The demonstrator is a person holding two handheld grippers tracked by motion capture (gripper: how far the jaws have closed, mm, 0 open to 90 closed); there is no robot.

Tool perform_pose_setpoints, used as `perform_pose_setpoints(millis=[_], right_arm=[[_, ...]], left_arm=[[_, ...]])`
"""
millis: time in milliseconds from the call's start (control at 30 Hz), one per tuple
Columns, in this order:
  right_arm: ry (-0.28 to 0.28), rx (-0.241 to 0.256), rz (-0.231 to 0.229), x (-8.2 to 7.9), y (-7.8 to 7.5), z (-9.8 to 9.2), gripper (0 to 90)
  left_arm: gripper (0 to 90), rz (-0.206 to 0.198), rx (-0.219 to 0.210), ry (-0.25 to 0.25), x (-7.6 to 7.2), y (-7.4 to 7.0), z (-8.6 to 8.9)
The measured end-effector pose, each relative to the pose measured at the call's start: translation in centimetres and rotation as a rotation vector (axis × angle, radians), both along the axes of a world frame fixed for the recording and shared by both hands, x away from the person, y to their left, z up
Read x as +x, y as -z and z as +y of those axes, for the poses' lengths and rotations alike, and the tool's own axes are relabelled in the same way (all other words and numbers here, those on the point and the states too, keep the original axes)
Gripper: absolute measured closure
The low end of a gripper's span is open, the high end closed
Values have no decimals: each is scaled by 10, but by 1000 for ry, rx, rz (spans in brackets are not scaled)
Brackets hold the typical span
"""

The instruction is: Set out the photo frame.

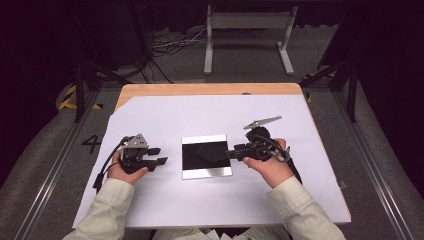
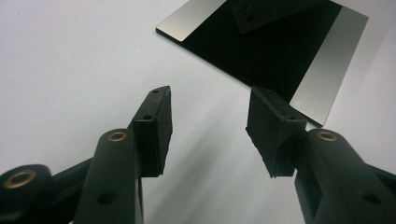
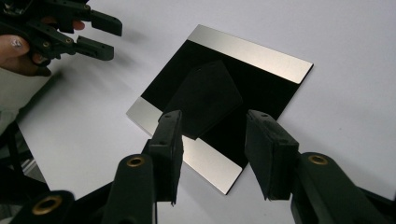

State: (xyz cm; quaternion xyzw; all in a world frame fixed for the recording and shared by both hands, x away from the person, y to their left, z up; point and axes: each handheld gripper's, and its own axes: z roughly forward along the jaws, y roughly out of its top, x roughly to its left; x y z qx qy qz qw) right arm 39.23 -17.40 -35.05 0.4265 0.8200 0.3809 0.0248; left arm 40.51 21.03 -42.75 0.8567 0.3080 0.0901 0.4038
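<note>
Mirror plate (image 1: 206, 156), flat on white tabletop (image 1: 150, 200) between both tongs: right tongs (image 1: 234, 153), open over its near edge, should close squarely; left tongs (image 1: 159, 156), open, wait beside.

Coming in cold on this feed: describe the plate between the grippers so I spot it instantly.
On the white sheet covering the table, look midway between the left gripper and right gripper. The square plate lies flat there: glossy black mirror-like centre, silvery strips along two opposite edges.
</note>
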Motion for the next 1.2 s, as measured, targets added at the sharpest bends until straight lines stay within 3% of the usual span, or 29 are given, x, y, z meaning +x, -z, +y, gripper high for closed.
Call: perform_pose_setpoints(millis=[167, 467, 667, 800, 867, 900, 933, 1033, 1200], right_arm=[[16, 19, 23, 0, 0, -1, 607], [16, 8, 15, -3, 1, 3, 666], [44, 19, -36, -9, 5, 8, 657], [76, 33, -41, -11, 9, 8, 646], [99, 54, -43, -12, 12, 8, 617], [131, 122, -41, -14, 16, 7, 598], [144, 159, -53, -15, 18, 6, 608], [174, 150, -65, -17, 20, 5, 604], [192, 158, -29, -17, 20, 4, 597]], left_arm=[[508, 0, -1, 0, 0, 0, 0], [507, -1, 0, 0, 0, 0, 0], [507, -2, 0, 1, 0, 0, 0], [506, 0, -1, 0, 0, 0, 0], [506, 0, 0, 0, 0, 0, 0], [505, 0, 0, 0, 0, 0, 0], [505, 0, 0, 0, 0, 0, 0], [504, 0, -1, -1, 0, 0, 0], [504, 0, 1, -1, 0, 0, 0]])
